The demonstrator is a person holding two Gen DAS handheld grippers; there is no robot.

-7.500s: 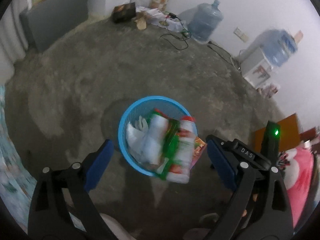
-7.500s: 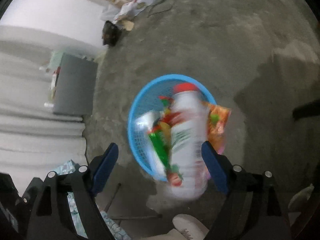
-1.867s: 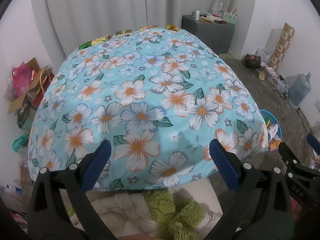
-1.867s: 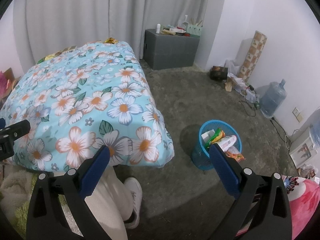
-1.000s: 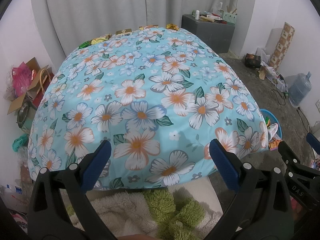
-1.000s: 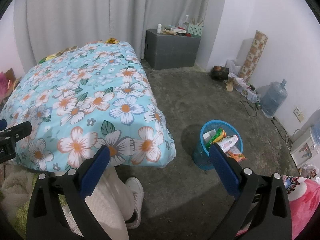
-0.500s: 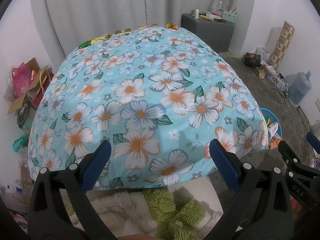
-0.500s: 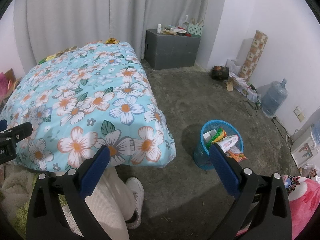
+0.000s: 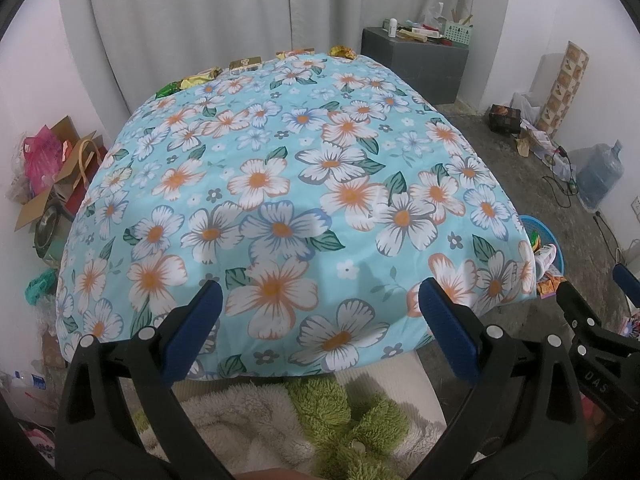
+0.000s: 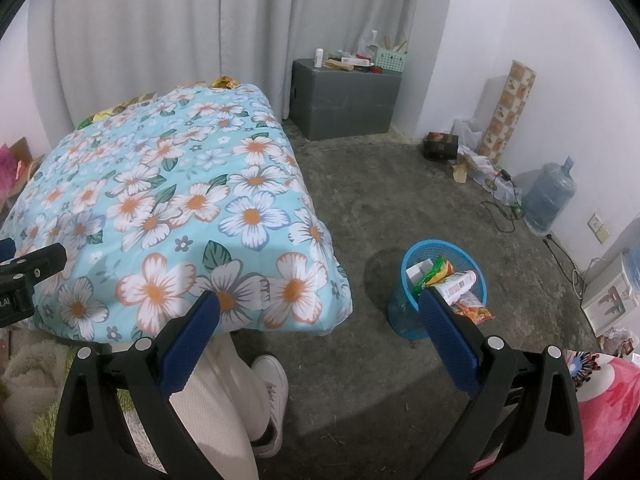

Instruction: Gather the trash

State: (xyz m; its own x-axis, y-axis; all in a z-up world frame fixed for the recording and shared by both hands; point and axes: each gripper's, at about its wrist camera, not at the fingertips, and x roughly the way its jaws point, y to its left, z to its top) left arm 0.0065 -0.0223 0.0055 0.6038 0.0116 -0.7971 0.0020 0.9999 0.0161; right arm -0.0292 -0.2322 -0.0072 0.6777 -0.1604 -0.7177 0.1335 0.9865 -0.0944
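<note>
We hold our left gripper [image 9: 318, 308] above a bed with a floral sheet [image 9: 288, 184], its blue-padded jaws spread wide with nothing between them. Our right gripper [image 10: 318, 312] is likewise wide open and empty, held over the bed's near corner and the concrete floor [image 10: 400, 208]. The blue trash basket [image 10: 408, 320] stands on the floor just beside the bed, filled with wrappers and a bottle. More wrappers [image 9: 200, 77] lie along the bed's far edge.

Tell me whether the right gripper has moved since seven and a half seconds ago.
Yes. The right gripper then hung right over the blue trash basket; now it has pulled back and up, so the basket stands far off by the flowered bed.
</note>
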